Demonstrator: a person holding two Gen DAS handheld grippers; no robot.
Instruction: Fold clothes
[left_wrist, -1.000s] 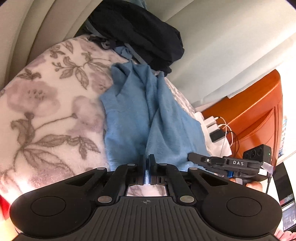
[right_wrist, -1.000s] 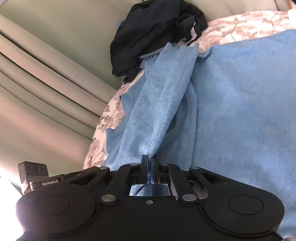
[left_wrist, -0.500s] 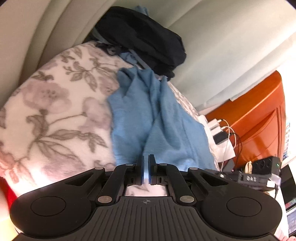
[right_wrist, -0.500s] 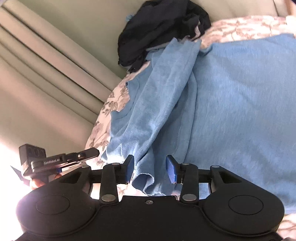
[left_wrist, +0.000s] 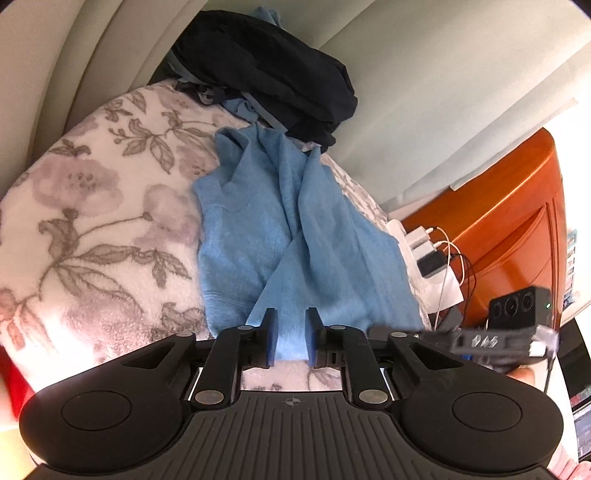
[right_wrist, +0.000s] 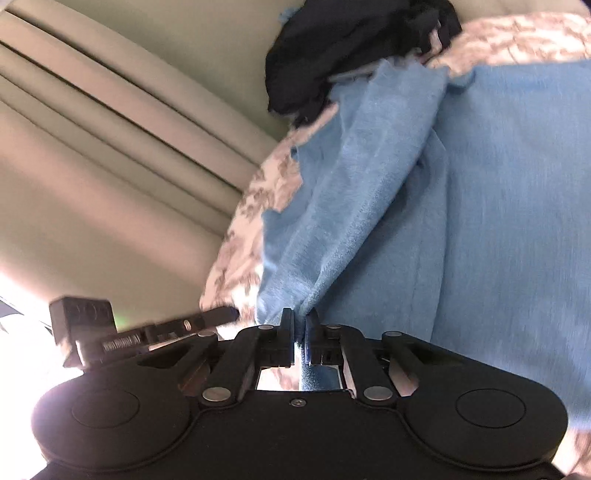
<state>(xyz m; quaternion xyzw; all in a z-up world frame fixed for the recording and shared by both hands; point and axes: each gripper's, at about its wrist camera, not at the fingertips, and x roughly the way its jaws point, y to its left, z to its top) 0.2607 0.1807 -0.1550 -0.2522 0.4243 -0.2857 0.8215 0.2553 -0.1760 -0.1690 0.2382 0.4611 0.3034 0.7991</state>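
Your blue garment (left_wrist: 295, 236) lies on the floral blanket (left_wrist: 92, 221), running from the near edge toward the far end, where a heap of dark clothes (left_wrist: 266, 70) sits against the pale upholstery (left_wrist: 424, 74). It is only partly folded: both long sides are brought in over the middle and cross each other, but they lie bunched and ridged rather than flat, and the piece is at full length. Judging by that, squaring the sides and folding it across its length are left, and the dark heap looks unfolded too.

Your left gripper (left_wrist: 290, 341) stands spread at the garment's near hem, blue cloth showing between the jaws with nothing clamped. Your right gripper (right_wrist: 300, 334) is pressed together on a gathered ridge of the same cloth at its near edge. To the right of the bed stands an orange-brown cabinet (left_wrist: 517, 206) with chargers (left_wrist: 424, 247) and cables beside it.
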